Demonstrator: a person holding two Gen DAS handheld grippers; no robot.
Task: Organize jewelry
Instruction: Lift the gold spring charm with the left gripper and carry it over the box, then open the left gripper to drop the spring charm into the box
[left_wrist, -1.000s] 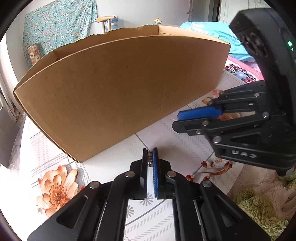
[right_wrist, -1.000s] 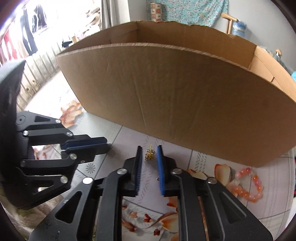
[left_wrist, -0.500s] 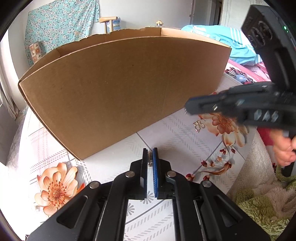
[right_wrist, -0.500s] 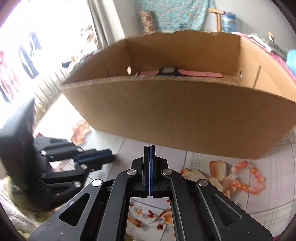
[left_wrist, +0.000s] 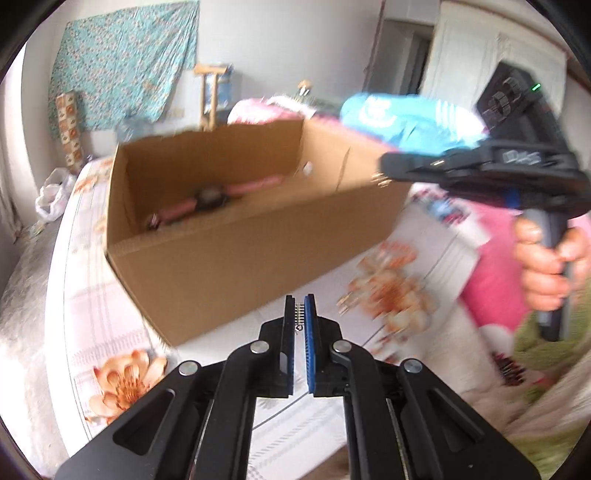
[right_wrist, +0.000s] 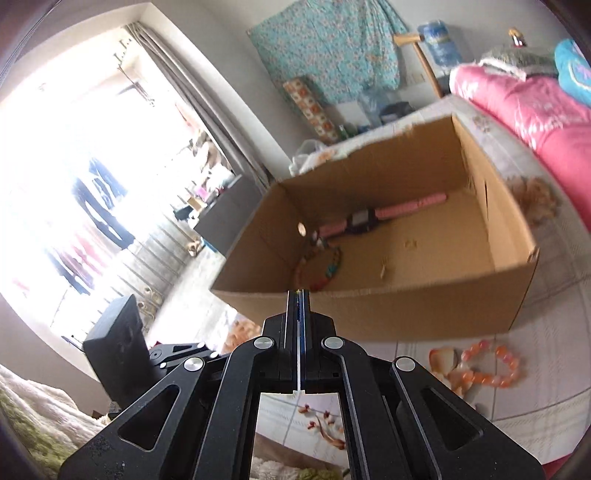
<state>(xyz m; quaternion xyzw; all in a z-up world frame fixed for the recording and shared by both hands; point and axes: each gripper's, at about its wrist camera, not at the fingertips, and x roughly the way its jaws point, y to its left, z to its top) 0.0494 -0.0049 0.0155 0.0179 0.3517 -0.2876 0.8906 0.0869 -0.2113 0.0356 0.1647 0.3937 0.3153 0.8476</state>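
Left wrist view shows the left gripper (left_wrist: 299, 314) pinched narrow on a small beaded metal piece (left_wrist: 299, 316), its pads nearly together, short of the near wall of the cardboard box (left_wrist: 236, 254). To its right the right gripper (left_wrist: 384, 173), held by a hand (left_wrist: 546, 266), hangs at the box's right rim with a small gold earring (left_wrist: 377, 180) hanging at its closed tips. In the right wrist view those jaws are pressed fully together and only a tiny gold speck shows at the tip, so the earring sits very near the edge of the pads. Inside the box lie a pink-strapped watch (right_wrist: 373, 218) and a beaded bracelet (right_wrist: 321, 266); an orange bead bracelet (right_wrist: 487, 365) waits on the floral cloth (left_wrist: 122, 373) outside. The step in hand looks like dropping both small pieces into the box. Done well, each tip should pass clear over the rim and sink toward the floor of the box before the pads part, since so light an earring could bounce or snag on the cardboard edge. Release over bare cardboard, away from the bracelet, to avoid tangling.
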